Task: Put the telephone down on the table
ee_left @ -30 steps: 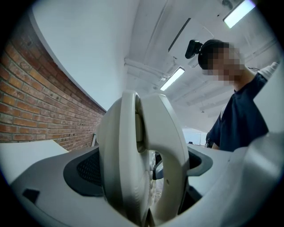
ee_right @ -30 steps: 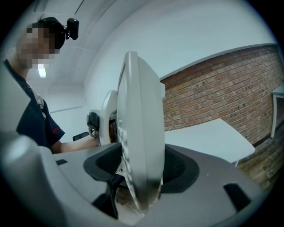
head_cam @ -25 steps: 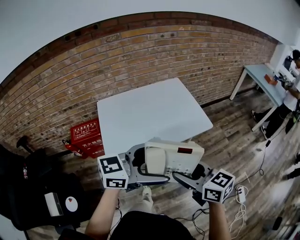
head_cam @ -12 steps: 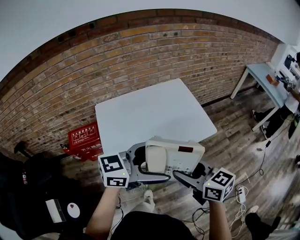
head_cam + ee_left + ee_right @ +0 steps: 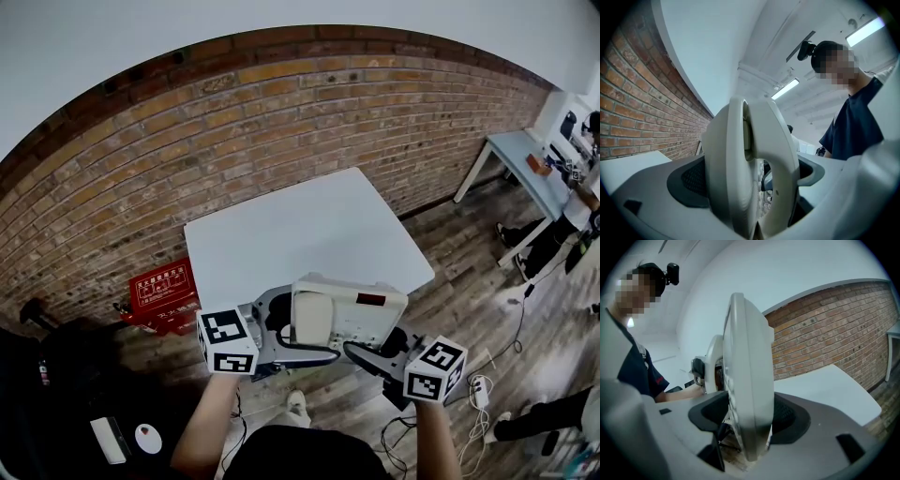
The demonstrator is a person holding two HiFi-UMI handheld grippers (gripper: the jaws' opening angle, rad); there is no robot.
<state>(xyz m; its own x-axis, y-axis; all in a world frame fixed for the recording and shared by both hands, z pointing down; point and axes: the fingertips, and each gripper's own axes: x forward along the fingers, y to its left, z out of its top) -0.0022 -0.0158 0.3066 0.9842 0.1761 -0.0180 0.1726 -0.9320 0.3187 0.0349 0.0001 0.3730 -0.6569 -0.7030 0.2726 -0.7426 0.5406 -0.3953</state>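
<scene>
A cream desk telephone (image 5: 347, 314) with its handset on the left side hangs in the air just in front of the white table (image 5: 309, 230), held between both grippers. My left gripper (image 5: 281, 339) is shut on its handset end (image 5: 750, 168). My right gripper (image 5: 375, 354) is shut on the telephone's other edge (image 5: 750, 390), which fills the space between the jaws. The phone sits roughly level, off the tabletop, near the table's front edge.
A brick wall (image 5: 187, 131) runs behind the table. A red box (image 5: 164, 291) stands on the wooden floor at the table's left. Cables and a power strip (image 5: 480, 394) lie on the floor at right. Another table (image 5: 530, 169) with a person is at far right.
The phone and both grippers hold nearly the same place. The view has shifted a little, and the table appears slightly nearer.
</scene>
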